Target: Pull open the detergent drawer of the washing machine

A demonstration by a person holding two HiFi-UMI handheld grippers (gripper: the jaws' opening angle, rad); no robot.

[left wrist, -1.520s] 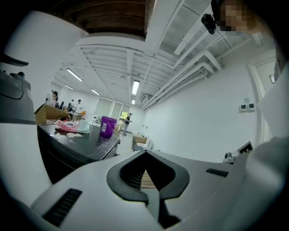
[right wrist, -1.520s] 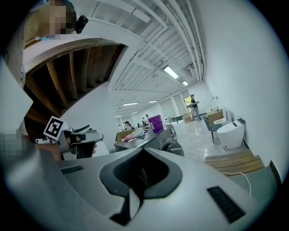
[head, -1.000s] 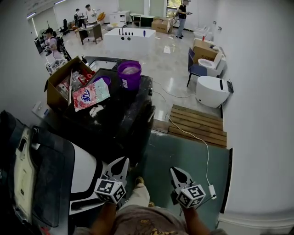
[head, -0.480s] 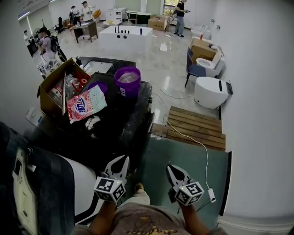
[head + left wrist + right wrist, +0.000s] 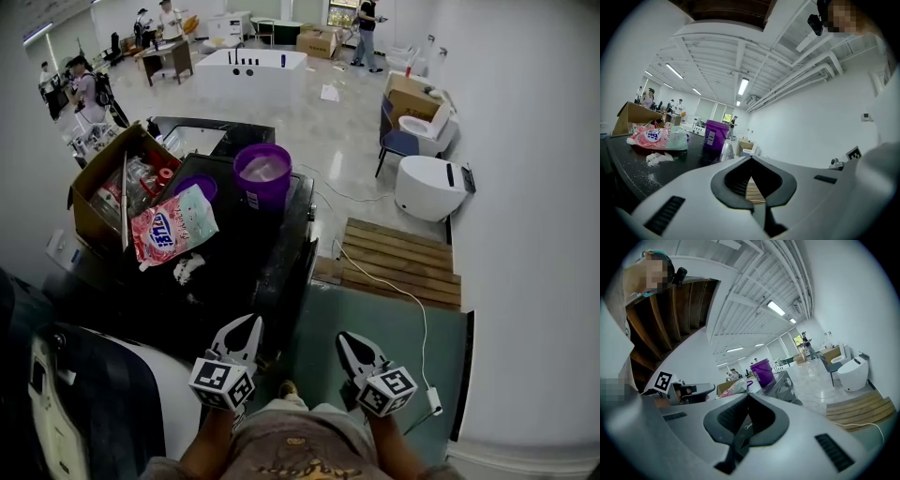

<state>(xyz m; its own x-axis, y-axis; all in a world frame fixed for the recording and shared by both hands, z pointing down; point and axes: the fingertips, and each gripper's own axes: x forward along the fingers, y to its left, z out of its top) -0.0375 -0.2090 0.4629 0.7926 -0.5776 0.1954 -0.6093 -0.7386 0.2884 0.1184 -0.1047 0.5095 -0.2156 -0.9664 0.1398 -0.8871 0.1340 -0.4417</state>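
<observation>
Left hand-held gripper (image 5: 249,325) and right hand-held gripper (image 5: 345,339) clenched, empty; washing machine (image 5: 251,255) front, drawer hidden from above; purple bucket (image 5: 263,174) nearer than a second ago.

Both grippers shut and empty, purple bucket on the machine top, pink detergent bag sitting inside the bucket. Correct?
One error: the pink detergent bag lies flat on the machine top, left of the purple bucket, not inside it; the head view shows this. The left gripper and right gripper are shut and empty, and the bucket stands on the top.
</observation>
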